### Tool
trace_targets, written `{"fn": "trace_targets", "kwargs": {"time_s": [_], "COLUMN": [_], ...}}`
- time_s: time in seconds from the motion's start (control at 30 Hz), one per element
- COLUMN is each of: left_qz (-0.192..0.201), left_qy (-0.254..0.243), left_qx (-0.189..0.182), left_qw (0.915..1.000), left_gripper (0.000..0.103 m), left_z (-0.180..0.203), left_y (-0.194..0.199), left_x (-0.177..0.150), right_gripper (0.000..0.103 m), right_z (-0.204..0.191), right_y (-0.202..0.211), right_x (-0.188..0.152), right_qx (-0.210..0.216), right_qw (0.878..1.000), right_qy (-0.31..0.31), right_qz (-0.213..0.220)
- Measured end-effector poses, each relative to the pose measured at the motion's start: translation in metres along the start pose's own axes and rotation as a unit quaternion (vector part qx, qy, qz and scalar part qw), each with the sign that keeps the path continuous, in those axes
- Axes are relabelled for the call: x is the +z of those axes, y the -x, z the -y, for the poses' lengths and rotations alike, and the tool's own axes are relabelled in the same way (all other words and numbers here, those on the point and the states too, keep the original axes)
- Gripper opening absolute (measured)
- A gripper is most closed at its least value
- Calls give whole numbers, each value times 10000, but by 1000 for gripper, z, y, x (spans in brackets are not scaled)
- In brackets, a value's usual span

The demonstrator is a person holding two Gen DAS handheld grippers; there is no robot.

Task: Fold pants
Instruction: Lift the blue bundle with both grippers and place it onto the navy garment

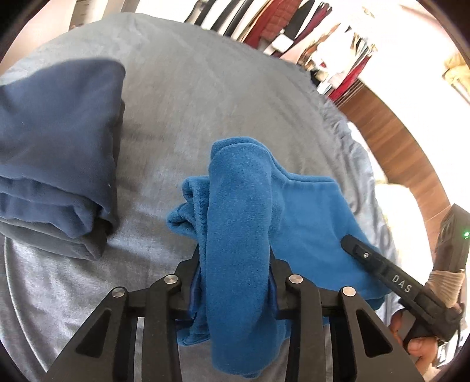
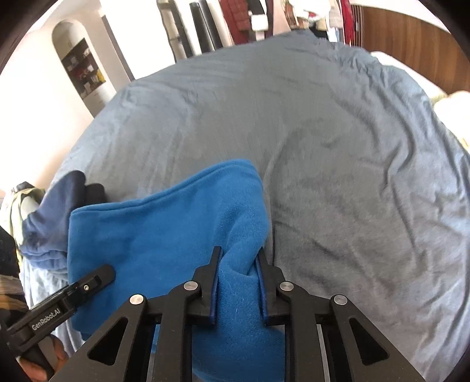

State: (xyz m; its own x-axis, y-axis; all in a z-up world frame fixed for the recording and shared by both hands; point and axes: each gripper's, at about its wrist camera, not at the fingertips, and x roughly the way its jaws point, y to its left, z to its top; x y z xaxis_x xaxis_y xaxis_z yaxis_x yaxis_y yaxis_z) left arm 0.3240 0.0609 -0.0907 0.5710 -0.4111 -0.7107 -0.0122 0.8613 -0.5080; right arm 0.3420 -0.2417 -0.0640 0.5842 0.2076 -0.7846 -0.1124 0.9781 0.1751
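The bright blue fleece pants (image 1: 302,223) hang bunched over the grey-blue bedspread (image 1: 191,117). My left gripper (image 1: 235,258) is shut on a thick fold of the pants, which drapes over and between its fingers. My right gripper (image 2: 239,258) is shut on another fold of the same pants (image 2: 152,235). The right gripper's finger (image 1: 379,264) shows at the right of the left wrist view, lying on the fabric. The left gripper's finger (image 2: 88,285) shows at the lower left of the right wrist view.
A folded dark navy garment (image 1: 55,152) lies on the bed to the left, also visible in the right wrist view (image 2: 55,217). Hanging clothes (image 1: 293,26) line the far side. A wooden headboard (image 1: 390,138) and white pillow (image 1: 399,211) are at the right.
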Motion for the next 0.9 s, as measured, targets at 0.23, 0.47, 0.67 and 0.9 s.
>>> {"fn": "trace_targets", "kwargs": {"time_s": [0.23,0.47,0.67,0.9], "left_qz": [546,924,1158,1296], "left_qy": [-165,-133,-141,-102], "left_qx": [-102,227,512,629], "left_qw": [9983,9954,9918,9895], "left_gripper": [34,34,34,34], "left_z": [-4,-49,-102,-159], "left_y": [65,128,159,159], "left_x": [20,52,81,112], "right_gripper": [21,21,21,21], "right_z": [-29,-97,-162,-224], "right_y": [49,61,47,8], "right_x": [14,32,42,52], "right_qx": [217,711,1102,1306], "right_qw": [9984,9928,9859,9812], "right_qy": [172,485,780,1069], "right_qz": [489,839,987,939]}}
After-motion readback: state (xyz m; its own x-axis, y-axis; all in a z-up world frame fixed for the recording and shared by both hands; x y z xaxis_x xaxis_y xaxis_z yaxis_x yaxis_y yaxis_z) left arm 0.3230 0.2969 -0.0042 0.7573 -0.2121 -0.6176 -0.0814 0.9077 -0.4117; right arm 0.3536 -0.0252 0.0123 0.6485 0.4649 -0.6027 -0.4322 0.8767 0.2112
